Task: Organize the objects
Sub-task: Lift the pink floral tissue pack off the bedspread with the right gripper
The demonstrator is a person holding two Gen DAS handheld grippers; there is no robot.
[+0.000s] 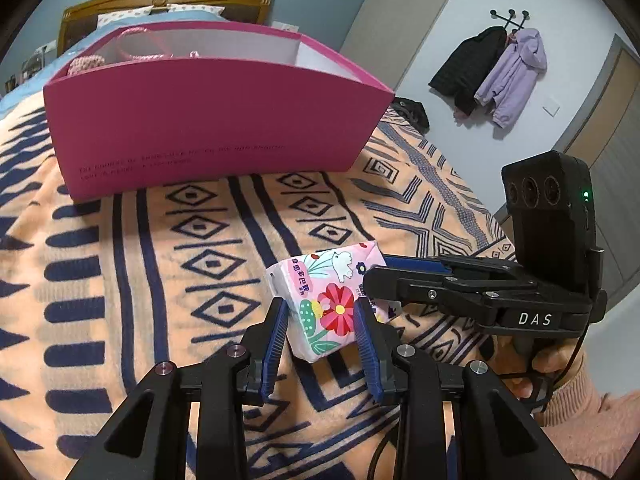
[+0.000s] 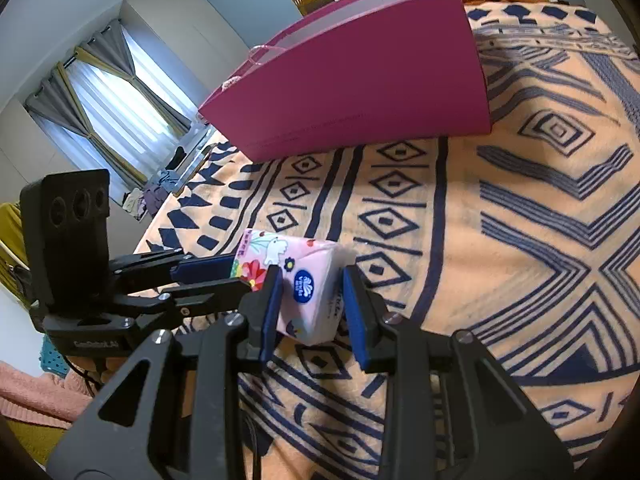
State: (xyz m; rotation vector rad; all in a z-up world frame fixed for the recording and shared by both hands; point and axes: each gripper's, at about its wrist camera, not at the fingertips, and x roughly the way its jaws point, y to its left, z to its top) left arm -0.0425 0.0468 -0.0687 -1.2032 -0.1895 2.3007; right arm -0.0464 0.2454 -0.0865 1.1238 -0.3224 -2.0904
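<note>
Floral tissue pack (image 1: pixel 326 304) lies on the patterned bed blanket (image 1: pixel 160 264), well short of the pink paper bag (image 1: pixel 208 120) standing toward the headboard end. Left gripper (image 1: pixel 322 312) pinches the pack across its near end. Right gripper (image 2: pixel 310 300) pinches the same pack from its other end.

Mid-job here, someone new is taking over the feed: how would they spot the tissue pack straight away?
Start from the big magenta paper bag standing on the orange blanket with dark blue patterns. Nearer the cameras lies a small soft tissue pack, between the blue pads of both grippers. It is the only pale pink thing there, printed with a red flower and a white bird.
</note>
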